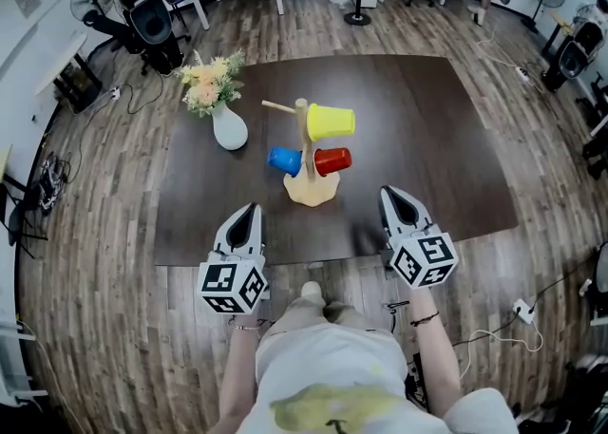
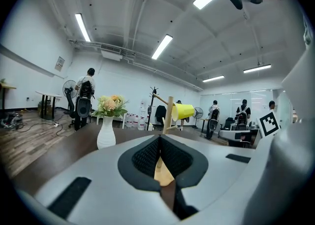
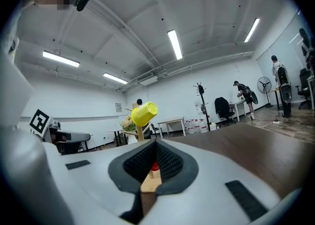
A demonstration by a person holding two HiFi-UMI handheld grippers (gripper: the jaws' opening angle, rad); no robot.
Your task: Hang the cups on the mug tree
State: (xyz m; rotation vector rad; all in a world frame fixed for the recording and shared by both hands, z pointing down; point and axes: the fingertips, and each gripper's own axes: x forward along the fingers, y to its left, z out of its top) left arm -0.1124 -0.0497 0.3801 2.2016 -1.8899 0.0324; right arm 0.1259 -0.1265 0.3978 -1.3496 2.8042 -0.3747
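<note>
The wooden mug tree (image 1: 304,152) stands mid-table with three cups hung on it: a yellow cup (image 1: 331,122) high on the right, a blue cup (image 1: 284,160) low on the left and a red cup (image 1: 332,160) low on the right. One upper left peg is bare. My left gripper (image 1: 250,209) and right gripper (image 1: 390,193) hover over the table's near edge, either side of the tree, both shut and empty. The left gripper view shows the yellow cup (image 2: 182,111) beyond the shut left gripper (image 2: 160,138). The right gripper view shows the yellow cup (image 3: 144,113) and a bit of the red cup (image 3: 154,166) past the right gripper (image 3: 155,143).
A white vase of flowers (image 1: 228,126) stands on the dark table (image 1: 427,109) left of the tree. Chairs, desks, fans and water bottles ring the room, with several people at the far side.
</note>
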